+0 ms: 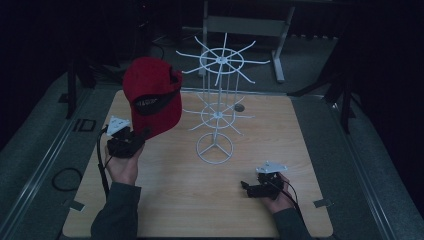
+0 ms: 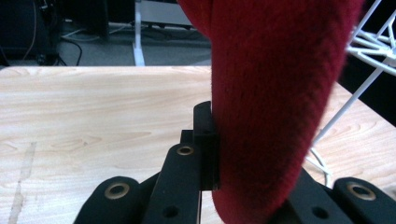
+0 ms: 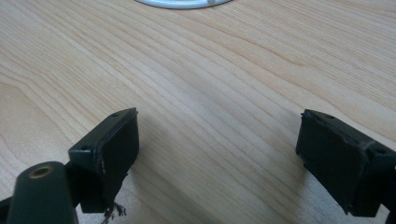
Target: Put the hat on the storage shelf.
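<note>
The left gripper (image 1: 134, 139) is clamped on the brim of the red cap (image 1: 152, 95), holding it above the wooden table (image 1: 200, 205) beside the white wire rack (image 1: 216, 107); the right gripper (image 1: 248, 187) rests low near the table's front edge, jaws wide apart, well apart from the cap.

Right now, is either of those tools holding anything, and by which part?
The left tool is shut on the red cap, gripping it by the edge of its brim, held up above the table. The right tool is open and holds nothing.
</note>
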{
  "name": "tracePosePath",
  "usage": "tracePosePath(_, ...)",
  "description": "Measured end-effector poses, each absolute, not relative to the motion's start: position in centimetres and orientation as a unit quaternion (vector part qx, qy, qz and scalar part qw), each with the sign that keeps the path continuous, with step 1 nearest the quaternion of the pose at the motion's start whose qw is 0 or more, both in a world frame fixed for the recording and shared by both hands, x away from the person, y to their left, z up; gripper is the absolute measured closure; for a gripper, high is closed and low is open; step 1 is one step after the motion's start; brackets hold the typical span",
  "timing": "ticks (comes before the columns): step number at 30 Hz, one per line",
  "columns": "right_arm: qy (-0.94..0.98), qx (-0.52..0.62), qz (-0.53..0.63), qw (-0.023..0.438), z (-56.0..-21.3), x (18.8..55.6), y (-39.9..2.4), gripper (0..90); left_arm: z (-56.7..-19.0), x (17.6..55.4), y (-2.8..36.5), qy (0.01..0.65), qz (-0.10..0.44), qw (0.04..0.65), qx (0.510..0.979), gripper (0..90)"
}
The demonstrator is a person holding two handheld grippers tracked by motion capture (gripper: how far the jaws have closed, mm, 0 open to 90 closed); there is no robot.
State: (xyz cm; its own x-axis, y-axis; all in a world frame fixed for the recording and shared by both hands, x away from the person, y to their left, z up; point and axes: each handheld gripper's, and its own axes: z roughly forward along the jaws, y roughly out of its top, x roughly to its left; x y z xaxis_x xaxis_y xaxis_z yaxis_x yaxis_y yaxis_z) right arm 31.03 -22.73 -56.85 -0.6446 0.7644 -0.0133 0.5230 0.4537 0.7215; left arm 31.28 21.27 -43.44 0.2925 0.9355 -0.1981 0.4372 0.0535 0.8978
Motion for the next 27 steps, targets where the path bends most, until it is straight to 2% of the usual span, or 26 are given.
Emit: tracePosePath(27, 0.835, 0.386, 0.353, 0.170, -56.8, 31.0, -22.7, 13.1, -39.3, 31.7, 21.4, 0.517, 0.280, 0.525, 0.616, 85.7)
